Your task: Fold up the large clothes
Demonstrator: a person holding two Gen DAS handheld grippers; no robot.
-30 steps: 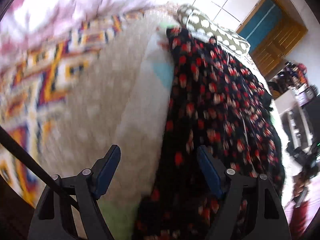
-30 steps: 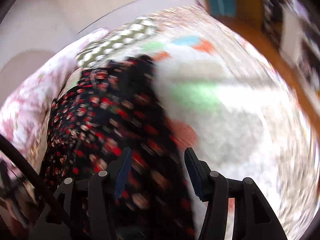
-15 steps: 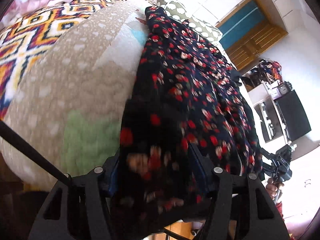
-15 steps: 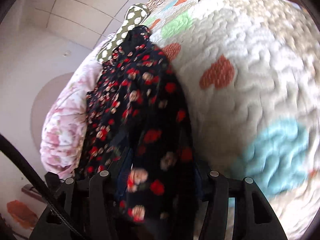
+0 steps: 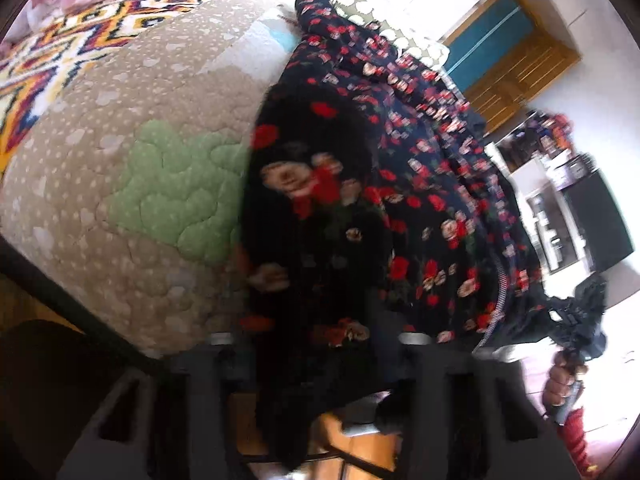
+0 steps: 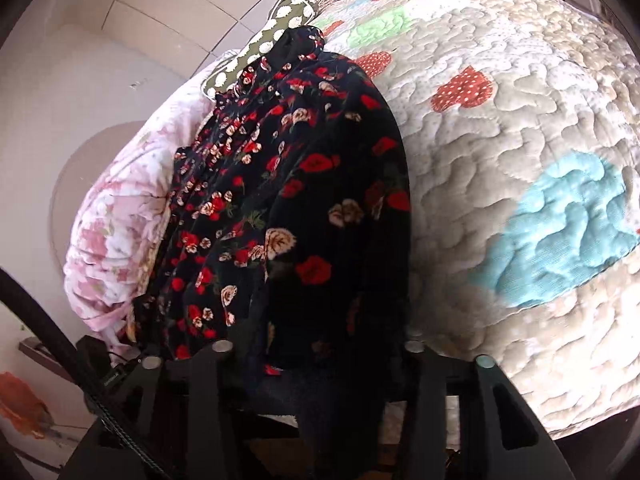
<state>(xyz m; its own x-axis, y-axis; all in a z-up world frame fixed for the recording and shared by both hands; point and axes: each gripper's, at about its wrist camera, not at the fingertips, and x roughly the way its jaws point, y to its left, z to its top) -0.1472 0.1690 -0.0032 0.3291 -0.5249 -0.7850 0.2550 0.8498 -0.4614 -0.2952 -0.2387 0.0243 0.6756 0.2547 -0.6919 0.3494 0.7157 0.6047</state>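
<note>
A large black garment with red and cream flowers (image 5: 400, 184) lies stretched along a quilted bedspread (image 5: 120, 208). My left gripper (image 5: 316, 340) is shut on one end of the floral garment; cloth covers its fingertips. My right gripper (image 6: 320, 344) is shut on the other end of the garment (image 6: 312, 200), and the cloth hides its fingertips too. The garment runs away from each gripper toward a dotted pillow (image 6: 280, 36). The right gripper and its hand show at the lower right of the left wrist view (image 5: 568, 360).
The quilt (image 6: 520, 160) has green, blue and red patches. A pink floral duvet (image 6: 116, 232) lies beside the garment. A patterned rug-like blanket (image 5: 52, 60), a wooden door (image 5: 508, 68) and cluttered shelves (image 5: 560, 184) stand beyond the bed.
Both grippers were open above the garment a second ago. They have since come down to the bed's edge and shut on the garment's ends, with the cloth now bunched between the fingers.
</note>
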